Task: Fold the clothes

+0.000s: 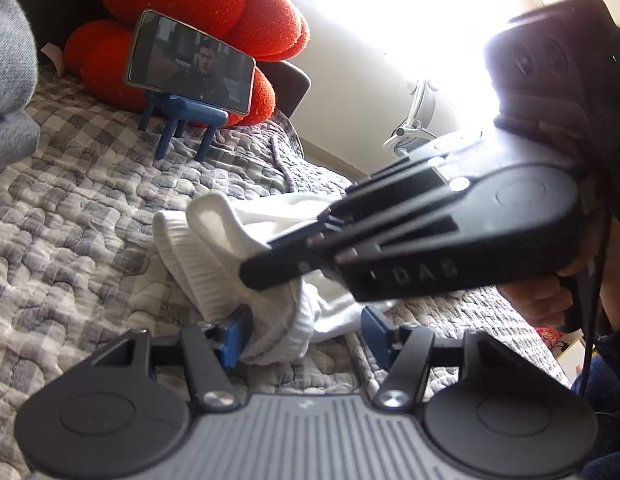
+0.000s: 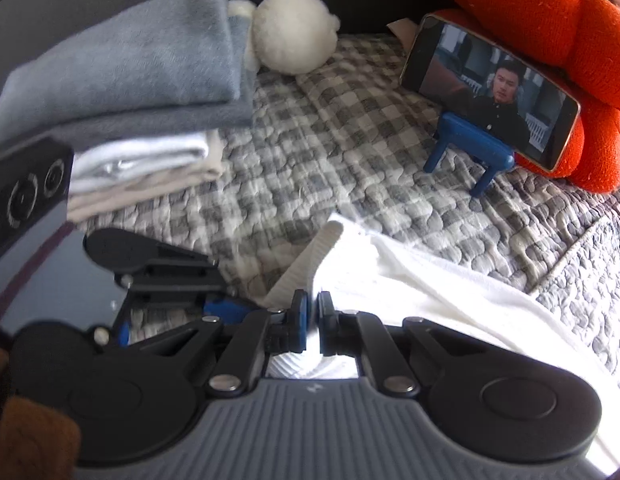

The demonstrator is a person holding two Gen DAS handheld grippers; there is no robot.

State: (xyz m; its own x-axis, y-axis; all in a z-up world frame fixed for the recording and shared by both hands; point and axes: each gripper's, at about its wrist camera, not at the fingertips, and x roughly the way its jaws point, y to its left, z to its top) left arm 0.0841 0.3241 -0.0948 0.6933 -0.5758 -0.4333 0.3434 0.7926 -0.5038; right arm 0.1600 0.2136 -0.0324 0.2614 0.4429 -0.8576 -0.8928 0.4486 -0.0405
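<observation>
On a checked quilt (image 2: 310, 168), a stack of folded clothes (image 2: 122, 92) sits finished, while a white garment (image 2: 430, 288) lies crumpled, pinched by the right gripper (image 2: 313, 320), between the left gripper's (image 1: 302, 336) spread jaws.

A ribbed white knit garment (image 1: 206, 264) lies on puckered checked quilt cloth (image 1: 90, 208), near a glossy phone (image 1: 190, 64) and fuzzy orange cushion (image 1: 214, 0).
</observation>
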